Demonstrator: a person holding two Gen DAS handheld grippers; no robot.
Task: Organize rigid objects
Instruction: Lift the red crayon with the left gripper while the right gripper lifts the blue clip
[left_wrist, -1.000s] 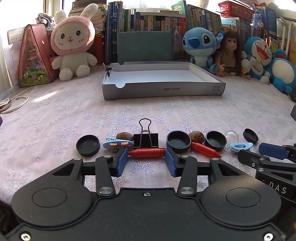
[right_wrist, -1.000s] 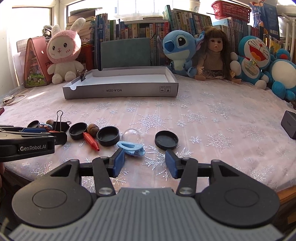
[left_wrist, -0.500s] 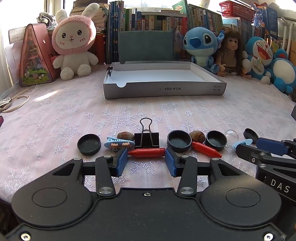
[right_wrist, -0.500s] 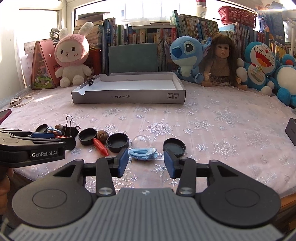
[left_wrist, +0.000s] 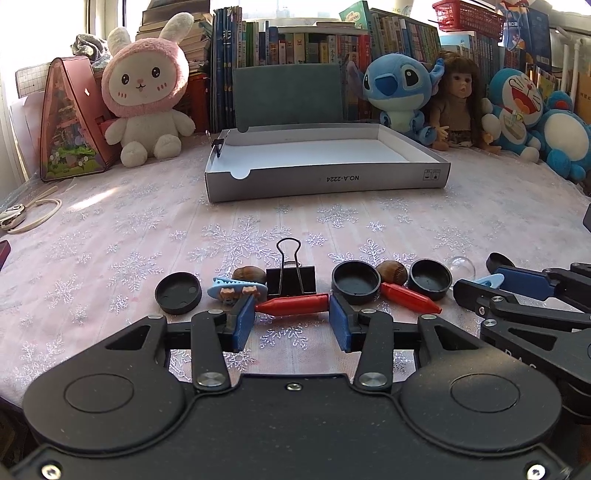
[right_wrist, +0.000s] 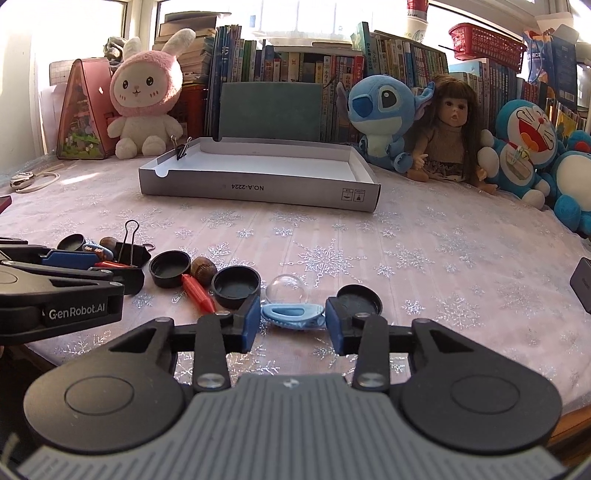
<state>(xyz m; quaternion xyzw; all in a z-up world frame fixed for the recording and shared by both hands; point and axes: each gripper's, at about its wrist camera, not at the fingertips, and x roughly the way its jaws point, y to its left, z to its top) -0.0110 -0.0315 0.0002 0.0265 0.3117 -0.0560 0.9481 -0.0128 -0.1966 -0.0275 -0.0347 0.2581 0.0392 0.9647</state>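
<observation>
left gripper (left_wrist: 291, 320) fingers wide around the red crayon (left_wrist: 292, 305); right gripper (right_wrist: 291, 322) wide around the blue clip (right_wrist: 292, 314), its underside hidden; contact unclear

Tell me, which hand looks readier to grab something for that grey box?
Probably about even: left gripper brackets the red crayon, right gripper brackets the blue clip, both open.

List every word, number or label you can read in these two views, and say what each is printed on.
"NO.A-2224", printed upside down, on the front wall of the grey box.
"GenRobot.AI" on the left gripper.
Book spines: too small to read.
Small symbols at the box's right corner: too small.
</observation>
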